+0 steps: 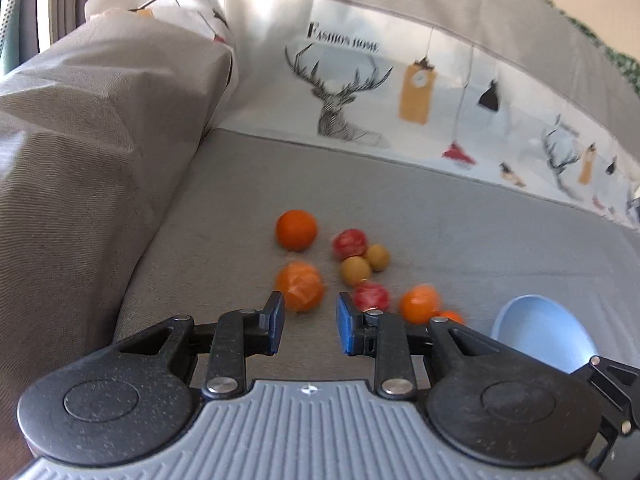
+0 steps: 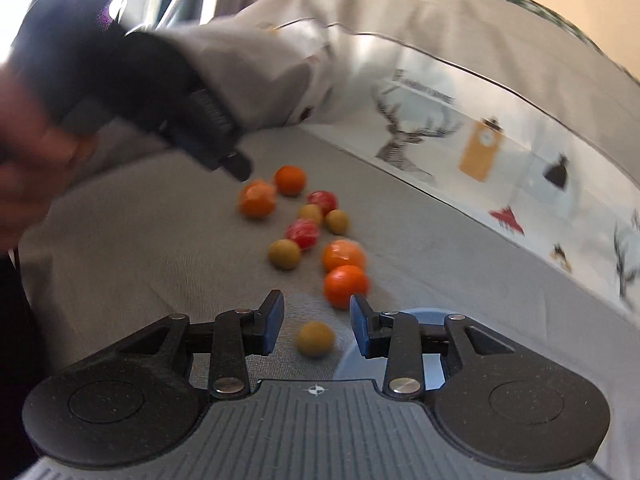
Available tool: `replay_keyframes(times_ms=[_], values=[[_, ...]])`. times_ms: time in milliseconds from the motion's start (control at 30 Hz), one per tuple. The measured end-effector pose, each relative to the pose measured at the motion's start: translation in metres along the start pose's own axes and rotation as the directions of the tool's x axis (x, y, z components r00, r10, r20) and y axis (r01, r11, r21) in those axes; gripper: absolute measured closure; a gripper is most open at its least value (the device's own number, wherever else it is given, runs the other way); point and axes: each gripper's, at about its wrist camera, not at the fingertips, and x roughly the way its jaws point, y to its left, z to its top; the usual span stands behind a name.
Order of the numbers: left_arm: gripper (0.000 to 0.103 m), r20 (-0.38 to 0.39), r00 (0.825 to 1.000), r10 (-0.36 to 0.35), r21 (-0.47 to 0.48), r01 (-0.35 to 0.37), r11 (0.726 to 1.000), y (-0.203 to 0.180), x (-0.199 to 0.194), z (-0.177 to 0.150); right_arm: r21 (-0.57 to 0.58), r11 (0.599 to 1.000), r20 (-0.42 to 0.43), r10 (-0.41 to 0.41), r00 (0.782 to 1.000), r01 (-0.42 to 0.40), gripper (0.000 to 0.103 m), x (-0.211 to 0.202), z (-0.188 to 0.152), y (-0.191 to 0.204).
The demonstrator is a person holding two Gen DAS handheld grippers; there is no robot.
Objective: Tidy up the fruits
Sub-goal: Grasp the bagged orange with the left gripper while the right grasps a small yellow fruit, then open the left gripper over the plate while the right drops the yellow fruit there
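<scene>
Several small fruits lie loose on a grey sofa seat (image 1: 224, 208): oranges, red fruits and yellow-green ones. My left gripper (image 1: 310, 322) is open and empty, just above a peeled-looking orange (image 1: 299, 286), with a red fruit (image 1: 371, 296) by its right finger. My right gripper (image 2: 316, 326) is open and empty, with a yellow-green fruit (image 2: 315, 338) lying on the seat between its fingers and an orange (image 2: 345, 286) just beyond. A light blue bowl (image 1: 544, 336) sits at the right; in the right wrist view the bowl (image 2: 424, 314) is under the right finger.
A grey cushion (image 1: 92, 140) stands at the left. A printed backrest cloth with deer (image 1: 360, 92) runs along the back. In the right wrist view the person's hand (image 2: 28, 152) holds the left gripper (image 2: 224, 156) over the far fruits.
</scene>
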Motion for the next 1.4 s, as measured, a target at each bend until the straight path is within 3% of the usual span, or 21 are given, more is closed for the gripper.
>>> replay_keyframes(times_ms=[167, 233, 367, 533, 600, 667, 800, 967, 1200, 1400], values=[[0.039, 0.055, 0.998, 0.042, 0.067, -0.045, 0.997, -0.01, 0.015, 0.001, -0.109, 0.994, -0.107, 0.007, 0.994, -0.019, 0.063, 0.03, -0.005, 0.014], [0.034, 0.062, 0.997, 0.055, 0.074, -0.059, 0.995, -0.012, 0.024, 0.001, -0.127, 0.992, -0.116, 0.002, 0.993, -0.017, 0.063, 0.032, -0.007, 0.017], [0.031, 0.005, 0.997, 0.083, 0.045, -0.083, 0.996, -0.008, 0.049, 0.002, -0.127, 0.992, -0.13, -0.025, 0.991, 0.008, 0.064, 0.034, -0.008, 0.017], [0.031, -0.053, 0.994, 0.098, 0.03, -0.097, 0.995, -0.003, 0.071, 0.002, -0.104, 0.994, -0.14, -0.033, 0.99, 0.019, 0.082, 0.042, -0.003, 0.005], [0.041, -0.058, 0.994, 0.097, 0.043, -0.095, 0.995, -0.004, 0.073, 0.001, -0.086, 0.996, -0.14, -0.016, 0.99, 0.004, 0.082, 0.04, -0.004, 0.004], [0.062, -0.051, 0.995, 0.088, 0.063, -0.085, 0.994, -0.006, 0.071, 0.0, -0.104, 0.995, -0.141, -0.016, 0.99, 0.002, 0.082, 0.045, -0.001, 0.002], [0.063, -0.018, 0.995, 0.094, 0.08, -0.092, 0.993, -0.01, 0.059, 0.0, -0.105, 0.995, -0.134, -0.012, 0.991, -0.002, 0.082, 0.041, -0.004, 0.005], [0.063, 0.077, 0.994, 0.083, 0.071, -0.088, 0.994, -0.014, 0.032, 0.002, -0.091, 0.996, -0.112, -0.003, 0.994, -0.008, 0.083, 0.038, -0.001, 0.001], [0.063, 0.181, 0.983, 0.014, 0.056, -0.025, 0.998, -0.027, -0.013, 0.0, -0.051, 0.999, -0.014, 0.015, 1.0, -0.015, 0.083, 0.009, 0.0, 0.0], [0.063, 0.223, 0.974, -0.049, 0.152, 0.014, 0.988, -0.058, -0.049, -0.015, 0.007, 1.0, 0.05, -0.002, 0.999, 0.001, 0.083, -0.015, 0.001, -0.016]])
